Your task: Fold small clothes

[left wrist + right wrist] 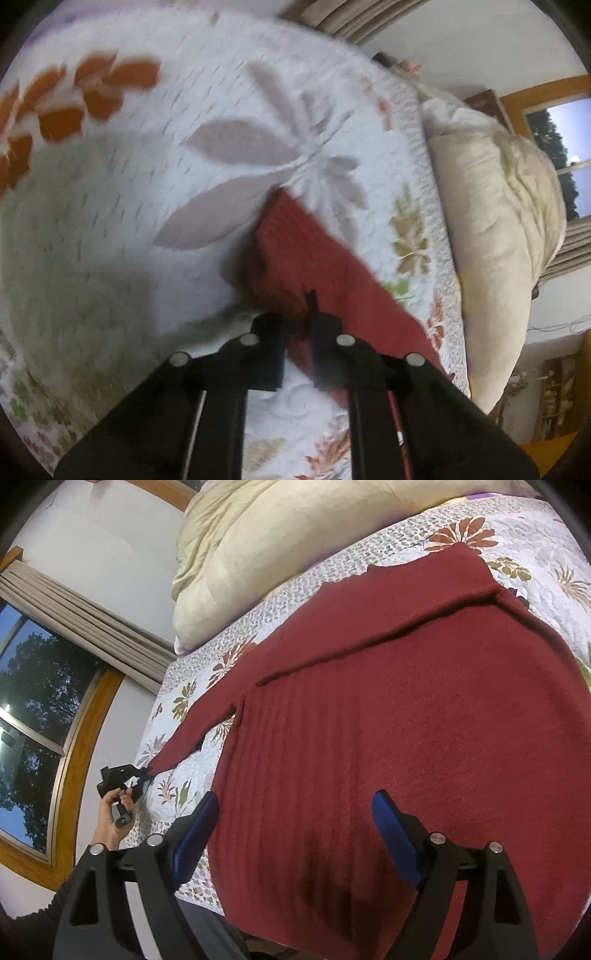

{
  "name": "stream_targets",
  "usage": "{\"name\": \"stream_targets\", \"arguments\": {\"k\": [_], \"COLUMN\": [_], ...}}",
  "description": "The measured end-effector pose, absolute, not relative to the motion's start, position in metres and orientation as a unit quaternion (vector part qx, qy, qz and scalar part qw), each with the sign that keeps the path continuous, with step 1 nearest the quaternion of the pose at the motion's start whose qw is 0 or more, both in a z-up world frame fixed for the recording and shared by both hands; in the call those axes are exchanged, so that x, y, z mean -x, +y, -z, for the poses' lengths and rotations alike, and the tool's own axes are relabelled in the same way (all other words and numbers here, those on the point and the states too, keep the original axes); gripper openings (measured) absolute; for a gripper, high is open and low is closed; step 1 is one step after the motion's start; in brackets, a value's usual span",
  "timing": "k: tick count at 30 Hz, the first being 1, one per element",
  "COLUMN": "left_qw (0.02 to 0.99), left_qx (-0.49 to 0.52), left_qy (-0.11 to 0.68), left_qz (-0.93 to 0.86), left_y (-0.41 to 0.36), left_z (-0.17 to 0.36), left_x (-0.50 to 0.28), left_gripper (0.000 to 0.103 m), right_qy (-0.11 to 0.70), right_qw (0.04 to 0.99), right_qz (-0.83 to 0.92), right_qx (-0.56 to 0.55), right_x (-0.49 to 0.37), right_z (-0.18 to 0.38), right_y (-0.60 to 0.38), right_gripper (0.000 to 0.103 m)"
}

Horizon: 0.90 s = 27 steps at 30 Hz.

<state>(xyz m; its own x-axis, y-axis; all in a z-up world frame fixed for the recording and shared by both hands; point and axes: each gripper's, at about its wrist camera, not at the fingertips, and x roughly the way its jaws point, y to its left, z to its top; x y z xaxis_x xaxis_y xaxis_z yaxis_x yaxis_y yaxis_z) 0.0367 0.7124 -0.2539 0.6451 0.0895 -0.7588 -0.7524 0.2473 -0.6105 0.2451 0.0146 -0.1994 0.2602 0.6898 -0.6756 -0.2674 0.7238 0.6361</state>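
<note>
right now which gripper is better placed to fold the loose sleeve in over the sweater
Left. The left gripper is already shut on the cuff of the outstretched sleeve. The right gripper hovers open above the sweater hem, gripping nothing.

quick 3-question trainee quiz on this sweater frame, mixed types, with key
1. True or false: the left tongs are shut on the red sweater's sleeve.
2. The right tongs are: A) open above the sweater body, B) shut on the hem, C) out of view.
3. Fill in: the sweater lies on a floral ____.

Key: 1 true; 2 A; 3 quilt.
</note>
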Motion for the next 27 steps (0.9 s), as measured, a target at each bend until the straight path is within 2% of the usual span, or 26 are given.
{"name": "stream_targets", "arguments": {"k": [5, 9, 13, 19, 27], "left_qw": [0.787, 0.847, 0.879, 0.884, 0.863], "left_qx": [0.480, 0.391, 0.325, 0.297, 0.255], "left_qy": [0.291, 0.296, 0.312, 0.352, 0.435], "left_qz": [-0.255, -0.207, -0.157, -0.080, -0.024], "left_y": [0.674, 0.612, 0.544, 0.453, 0.349], "left_z": [0.181, 0.110, 0.078, 0.089, 0.171], "left_x": [-0.075, -0.135, -0.193, -0.264, -0.337], "left_gripper": [0.006, 0.006, 0.006, 0.006, 0.006], "right_qy": [0.515, 0.503, 0.497, 0.493, 0.495], "right_qw": [0.770, 0.773, 0.774, 0.778, 0.779], "right_qz": [-0.313, -0.310, -0.305, -0.294, -0.274], "right_qx": [-0.210, -0.232, -0.246, -0.256, -0.270], "right_x": [-0.249, -0.247, -0.241, -0.243, -0.259], "right_z": [0.192, 0.182, 0.179, 0.179, 0.188], "right_y": [0.008, -0.011, -0.028, -0.050, -0.072], "right_gripper": [0.085, 0.085, 0.085, 0.085, 0.085]}}
